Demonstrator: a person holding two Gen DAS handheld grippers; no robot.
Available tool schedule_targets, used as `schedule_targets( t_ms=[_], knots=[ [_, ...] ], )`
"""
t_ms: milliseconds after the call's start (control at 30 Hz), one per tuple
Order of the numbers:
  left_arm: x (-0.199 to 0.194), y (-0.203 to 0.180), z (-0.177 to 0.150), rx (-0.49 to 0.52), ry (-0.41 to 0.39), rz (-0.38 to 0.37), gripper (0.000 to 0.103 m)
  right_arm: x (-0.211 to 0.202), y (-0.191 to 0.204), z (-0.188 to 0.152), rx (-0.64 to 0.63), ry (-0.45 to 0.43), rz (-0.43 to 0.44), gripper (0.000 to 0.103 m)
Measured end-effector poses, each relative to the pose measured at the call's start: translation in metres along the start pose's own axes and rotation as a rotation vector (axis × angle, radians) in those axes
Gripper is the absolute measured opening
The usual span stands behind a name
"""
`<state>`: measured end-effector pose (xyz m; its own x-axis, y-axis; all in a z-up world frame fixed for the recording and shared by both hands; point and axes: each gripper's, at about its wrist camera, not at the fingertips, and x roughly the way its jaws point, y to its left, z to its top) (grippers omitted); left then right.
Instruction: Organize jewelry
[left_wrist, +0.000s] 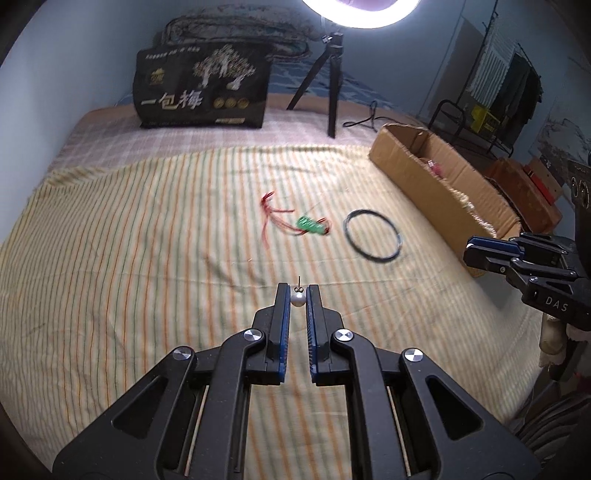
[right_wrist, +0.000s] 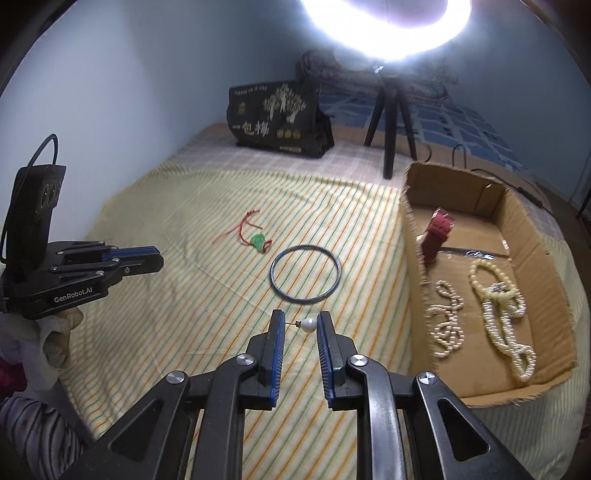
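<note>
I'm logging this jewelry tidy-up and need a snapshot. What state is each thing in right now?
Left gripper: shut on a pearl stud earring.
Right gripper: shut on a second pearl earring.
Open cardboard box: holds two cream bead strands and a red item.
Dark round bangle: flat on the striped cloth.
Green pendant on red cord: loose on the cloth.

Each camera sits on its own tongs and looks forward and down along the two fingers, close above the bed (left_wrist: 129, 240). Both views share the dark ring (left_wrist: 372, 235), the cardboard box (right_wrist: 532, 236) and the tripod (left_wrist: 325, 81); each also catches the other tongs at its edge.
</note>
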<state>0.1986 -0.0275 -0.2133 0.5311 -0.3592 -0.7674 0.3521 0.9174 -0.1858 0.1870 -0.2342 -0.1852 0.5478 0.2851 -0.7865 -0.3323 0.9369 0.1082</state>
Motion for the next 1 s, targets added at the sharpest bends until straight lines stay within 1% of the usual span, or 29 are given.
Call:
schedule_targets(
  t_ms=[200,500,733,1000],
  knots=[
    [-0.009,-0.026,0.012,0.033,-0.027,-0.027,0.006,-0.031,-0.019,0.002,0.023,-0.052,-0.022,0.016],
    [-0.012,-0.071,0.032,0.088,-0.054,-0.071,0.006,-0.071,-0.067,0.005,0.058,-0.104,-0.085,0.016],
    [-0.004,-0.113,0.050,0.154,-0.062,-0.117,0.006,-0.086,-0.099,0.007,0.073,-0.124,-0.121,0.016],
    [0.011,-0.158,0.069,0.213,-0.062,-0.176,0.006,-0.092,-0.134,0.021,0.087,-0.142,-0.149,0.016]
  ],
)
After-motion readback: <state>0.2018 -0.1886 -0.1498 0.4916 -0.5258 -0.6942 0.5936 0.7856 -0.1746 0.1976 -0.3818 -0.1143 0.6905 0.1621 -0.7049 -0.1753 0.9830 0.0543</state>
